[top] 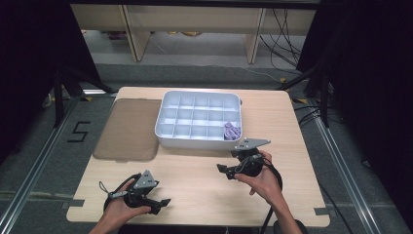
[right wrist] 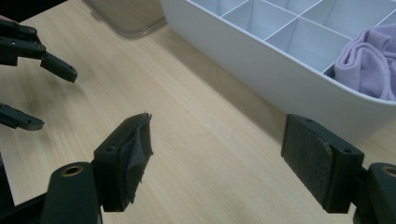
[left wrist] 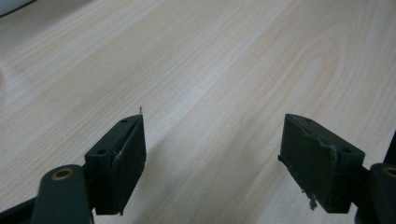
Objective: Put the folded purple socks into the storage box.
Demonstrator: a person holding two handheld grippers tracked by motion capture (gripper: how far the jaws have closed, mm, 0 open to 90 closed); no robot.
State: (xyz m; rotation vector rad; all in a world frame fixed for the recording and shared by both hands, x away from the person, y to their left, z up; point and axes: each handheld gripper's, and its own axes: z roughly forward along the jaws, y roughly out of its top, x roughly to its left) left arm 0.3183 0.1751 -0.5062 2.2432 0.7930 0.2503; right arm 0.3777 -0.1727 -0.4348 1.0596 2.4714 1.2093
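Two open grippers, left gripper [top: 164, 202], right gripper [top: 225, 171], bare table [top: 195, 175] between.

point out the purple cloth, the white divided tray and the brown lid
purple cloth [top: 232, 131], high view, middle of the bundle
white divided tray [top: 186, 142], high view, its near outer wall
brown lid [top: 128, 129], high view, centre of its flat top

I see table [right wrist: 196, 140] under my fingers [right wrist: 128, 161]: pale wood grain, smooth, matt. Fingers: black plastic, rough frayed pads. Tray [right wrist: 261, 60] beyond right fingers: white glossy plastic. Cloth [right wrist: 366, 63] inside: soft lilac knit. Lid [top: 127, 127]: smoky translucent plastic.
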